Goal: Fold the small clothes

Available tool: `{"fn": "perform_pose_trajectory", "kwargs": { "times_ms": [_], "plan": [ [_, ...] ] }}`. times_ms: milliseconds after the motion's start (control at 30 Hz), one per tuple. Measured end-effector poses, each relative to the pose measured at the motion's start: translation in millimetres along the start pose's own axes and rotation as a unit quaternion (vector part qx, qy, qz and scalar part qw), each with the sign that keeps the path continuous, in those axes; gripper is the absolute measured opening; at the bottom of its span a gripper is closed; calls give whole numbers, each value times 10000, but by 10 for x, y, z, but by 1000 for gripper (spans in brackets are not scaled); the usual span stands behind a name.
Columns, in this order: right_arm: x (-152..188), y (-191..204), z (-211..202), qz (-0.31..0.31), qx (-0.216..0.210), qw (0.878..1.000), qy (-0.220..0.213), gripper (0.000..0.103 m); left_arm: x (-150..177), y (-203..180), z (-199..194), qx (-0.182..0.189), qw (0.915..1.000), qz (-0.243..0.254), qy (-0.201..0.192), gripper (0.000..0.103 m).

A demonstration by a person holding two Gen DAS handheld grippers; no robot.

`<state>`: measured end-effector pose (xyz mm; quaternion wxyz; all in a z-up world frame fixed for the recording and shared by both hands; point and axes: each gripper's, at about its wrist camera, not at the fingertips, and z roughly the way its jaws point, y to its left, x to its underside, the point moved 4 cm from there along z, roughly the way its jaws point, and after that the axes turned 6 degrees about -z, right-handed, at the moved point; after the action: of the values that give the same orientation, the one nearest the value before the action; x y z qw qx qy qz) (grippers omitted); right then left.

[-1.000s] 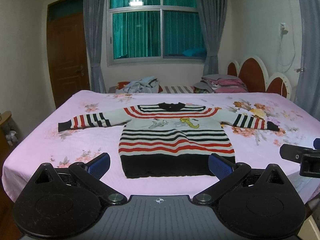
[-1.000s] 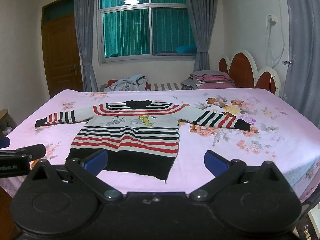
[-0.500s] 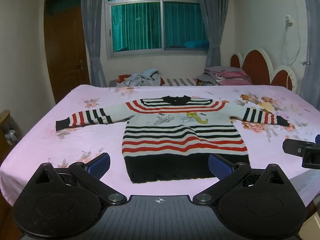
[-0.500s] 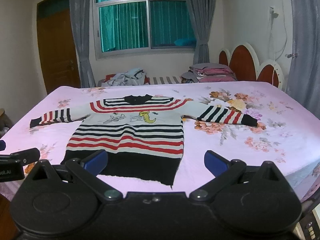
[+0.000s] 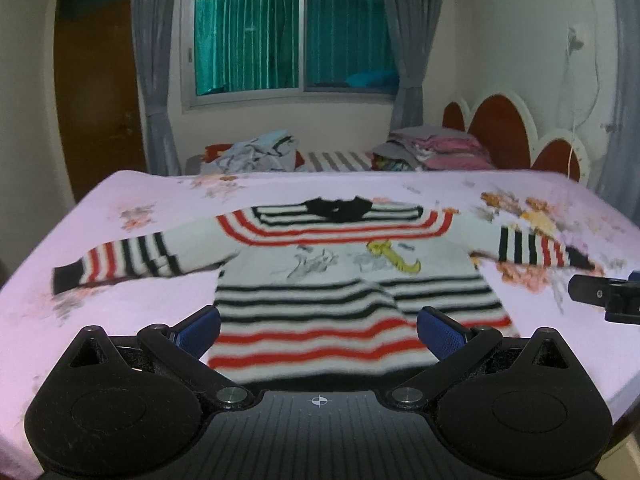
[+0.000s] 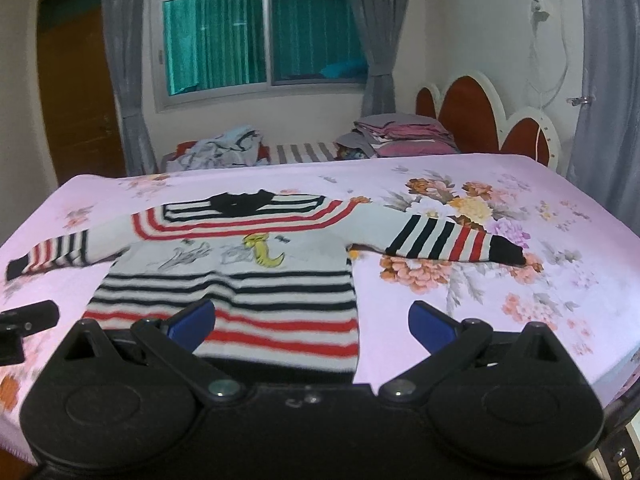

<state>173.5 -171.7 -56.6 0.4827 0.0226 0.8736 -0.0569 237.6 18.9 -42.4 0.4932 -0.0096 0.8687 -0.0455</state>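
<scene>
Here the striped sweater lies flat, sleeves spread, on the pink bedsheet; we judge it soft, light and floppy, best pinched at the hem corners or a cuff. We hold the left gripper and right gripper low over the hem, level, fingers spread wide and empty.

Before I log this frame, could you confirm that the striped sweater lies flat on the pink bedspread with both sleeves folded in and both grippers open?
Not quite: the sweater's sleeves are spread out to the sides, not folded in, as the left wrist view shows. It does lie flat on the pink bedspread, and the left gripper and right gripper are both open.
</scene>
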Motion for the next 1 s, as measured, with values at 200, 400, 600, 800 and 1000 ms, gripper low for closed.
{"fn": "perform_pose_trajectory", "kwargs": {
  "times_ms": [200, 400, 600, 800, 1000],
  "plan": [
    [-270, -219, 145, 369, 266, 9988, -183, 103, -282, 11, 432, 420, 9989, -172, 118, 103],
    [-356, -542, 365, 550, 673, 9960, -206, 103, -336, -191, 893, 1145, 9916, -406, 442, 103],
    [-370, -1088, 703, 1114, 855, 9899, -196, 89, -316, -370, 1130, 922, 9953, -265, 135, 103],
    [-344, -1823, 1286, 1777, 1096, 9779, -148, 61, -483, -585, 1522, 627, 9974, -334, 129, 103],
    [-149, -2505, 1971, 2542, 953, 9622, 213, 49, -570, -1086, 2224, 602, 9943, -412, 776, 103]
  ]
}}
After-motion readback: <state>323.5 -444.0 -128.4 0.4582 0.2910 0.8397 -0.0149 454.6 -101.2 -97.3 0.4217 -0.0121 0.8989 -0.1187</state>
